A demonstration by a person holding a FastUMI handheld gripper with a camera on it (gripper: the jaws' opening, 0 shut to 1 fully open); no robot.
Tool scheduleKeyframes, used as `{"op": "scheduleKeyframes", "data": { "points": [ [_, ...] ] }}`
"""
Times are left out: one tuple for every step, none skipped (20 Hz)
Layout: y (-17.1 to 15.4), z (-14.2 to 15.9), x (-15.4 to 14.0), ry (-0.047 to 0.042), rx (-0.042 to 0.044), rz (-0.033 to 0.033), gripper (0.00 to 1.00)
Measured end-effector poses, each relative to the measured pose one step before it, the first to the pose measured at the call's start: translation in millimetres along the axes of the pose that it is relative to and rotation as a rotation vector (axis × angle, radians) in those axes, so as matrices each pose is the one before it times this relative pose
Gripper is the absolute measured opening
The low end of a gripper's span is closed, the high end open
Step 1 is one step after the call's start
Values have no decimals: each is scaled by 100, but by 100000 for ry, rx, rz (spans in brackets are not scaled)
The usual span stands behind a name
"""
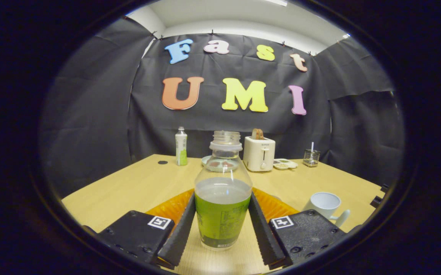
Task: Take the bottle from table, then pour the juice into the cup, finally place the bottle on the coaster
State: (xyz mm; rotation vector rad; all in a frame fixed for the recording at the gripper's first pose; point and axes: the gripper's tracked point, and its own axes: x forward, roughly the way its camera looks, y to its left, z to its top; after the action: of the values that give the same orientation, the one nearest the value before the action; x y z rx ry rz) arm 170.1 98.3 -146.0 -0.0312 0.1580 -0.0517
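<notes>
The bottle (223, 198) stands upright on the counter (128, 191) between the two fingers of the tongs (223, 229), which press its green-labelled sides. It is clear plastic, uncapped, and partly filled with pale juice. The orange ribbed coaster (273, 206) lies flat just behind it, showing on both sides. The white cup (325, 206) stands upright to the right, its handle toward the near side.

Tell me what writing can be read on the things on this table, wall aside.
No text is legible.
The bottle, gripped between the jaws: the print on its green label is too small to read.
The square markers on the jaws: patterns, not words.
The far bottle and toaster: too blurred.
</notes>
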Motion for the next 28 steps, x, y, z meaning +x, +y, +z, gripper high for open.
{"op": "scheduleKeyframes", "data": {
  "points": [
    [-240,533,-496,-388,1038,600,81],
    [-47,706,-460,-290,993,1043,81],
    [-250,476,-306,648,1376,-272,81],
    [-341,606,-441,-209,1438,-558,81],
    [24,800,-397,-932,1418,464,80],
    [-41,463,-309,309,1579,112,80],
    [-122,154,-171,475,1449,394,80],
    [132,387,-196,489,1232,1158,80],
    [-34,220,-252,604,1414,668,80],
    [-167,324,-238,172,2067,416,80],
    [66,131,-265,399,3643,1376,80],
    [360,31,-139,911,4842,2832,80],
    [297,56,-38,255,5363,2934,80],
    [97,20,-23,767,5547,2234,80],
    [-52,-176,4,1212,4696,1941,80],
    [-1,-15,25,274,3594,1787,80],
    [15,-2,-174,-78,2649,1908,80],
    [-339,65,-132,-32,3378,784,80],
    [-493,71,-82,-542,4365,957,80],
    [-300,169,-73,-420,4887,1477,80],
    [-310,129,55,-129,4952,1399,79],
    [-479,121,32,48,4863,862,79],
    [-609,134,73,-392,4810,243,79],
    [-643,396,53,-1184,4427,-426,79],
    [-774,468,-25,-1074,5498,-969,79],
    [-744,109,124,255,6039,-596,79],
    [-313,104,200,-436,6222,542,79],
    [280,-128,5,535,4637,1748,79]
  ]
}}
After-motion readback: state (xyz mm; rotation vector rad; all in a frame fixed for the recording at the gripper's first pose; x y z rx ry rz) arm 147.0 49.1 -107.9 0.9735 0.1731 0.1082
